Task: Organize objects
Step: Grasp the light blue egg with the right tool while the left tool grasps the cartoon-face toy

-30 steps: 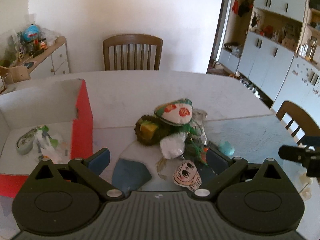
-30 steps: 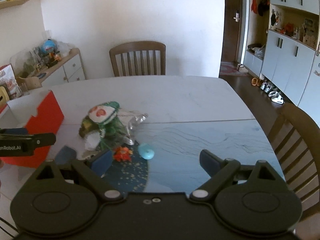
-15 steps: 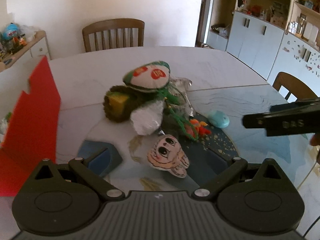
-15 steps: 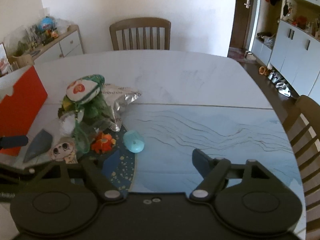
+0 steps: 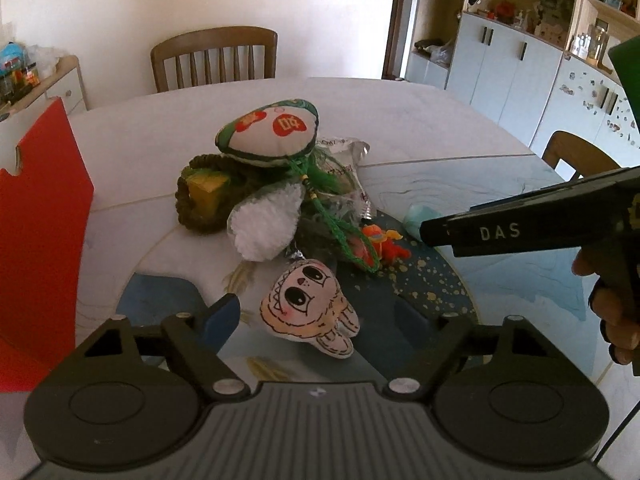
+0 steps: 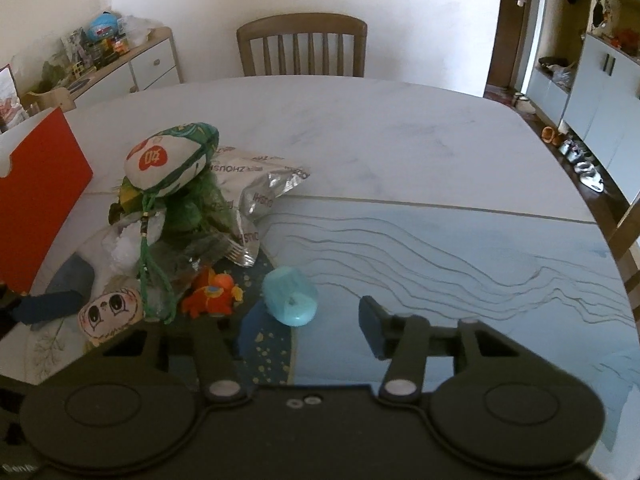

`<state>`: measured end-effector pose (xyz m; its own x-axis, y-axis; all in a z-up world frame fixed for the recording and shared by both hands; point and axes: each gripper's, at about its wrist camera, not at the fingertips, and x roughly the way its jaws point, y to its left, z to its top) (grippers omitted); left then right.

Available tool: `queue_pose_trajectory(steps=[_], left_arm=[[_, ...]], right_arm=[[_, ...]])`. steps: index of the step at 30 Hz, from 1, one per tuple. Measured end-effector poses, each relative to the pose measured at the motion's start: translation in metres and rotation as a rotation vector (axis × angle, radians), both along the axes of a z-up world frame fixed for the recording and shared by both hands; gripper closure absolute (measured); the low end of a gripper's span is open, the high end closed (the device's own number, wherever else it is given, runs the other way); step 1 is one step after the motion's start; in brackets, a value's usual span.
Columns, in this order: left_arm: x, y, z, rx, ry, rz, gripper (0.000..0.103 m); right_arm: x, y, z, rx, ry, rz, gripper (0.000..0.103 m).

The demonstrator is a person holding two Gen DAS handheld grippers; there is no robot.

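A pile of small objects lies mid-table: a green-edged white pouch point(image 5: 268, 132) with red patches, a dark green knitted toy point(image 5: 202, 196), a white fluffy piece point(image 5: 266, 224), a silver snack bag point(image 6: 256, 184), an orange toy point(image 6: 212, 292), a pale blue round piece point(image 6: 290, 296) and a big-eyed face plush point(image 5: 310, 304). My left gripper point(image 5: 316, 316) is open with the face plush between its fingers, apart from both. My right gripper point(image 6: 304, 324) is open with the blue piece between its fingers, untouched. The right gripper's body also shows in the left wrist view point(image 5: 540, 220).
A red and white cardboard box point(image 5: 36, 216) stands at the left of the table point(image 6: 400, 140). A wooden chair point(image 6: 300, 46) is at the far side, another point(image 5: 576, 156) at the right. A sideboard point(image 6: 132, 64) with clutter stands against the wall, cupboards at the right.
Both grippers have moved forward and down toward the pile. The face plush now sits between the left fingers and the blue piece between the right fingers. The box has slid leftward in view.
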<state>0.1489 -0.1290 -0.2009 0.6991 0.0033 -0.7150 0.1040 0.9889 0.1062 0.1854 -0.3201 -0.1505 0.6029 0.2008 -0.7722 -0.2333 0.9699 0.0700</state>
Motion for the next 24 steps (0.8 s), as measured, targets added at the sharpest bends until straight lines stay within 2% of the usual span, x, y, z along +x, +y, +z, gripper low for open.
queue_pose_trajectory(steps=[4,8,11,24], left_arm=[[0.003,0.003,-0.003,-0.025,0.024,0.011,0.035],[0.005,0.005,-0.006,-0.036,0.034,0.024,0.042],[0.007,0.007,-0.005,-0.053,0.04,0.023,0.051],[0.007,0.015,0.0,-0.086,0.058,0.039,0.057]], right_arm=[[0.004,0.002,-0.003,0.006,0.009,0.008,0.062],[0.007,0.005,-0.006,0.015,0.017,0.013,0.068],[0.009,0.006,-0.008,0.021,0.026,0.015,0.072],[0.0,0.005,0.0,0.041,0.016,-0.015,0.074]])
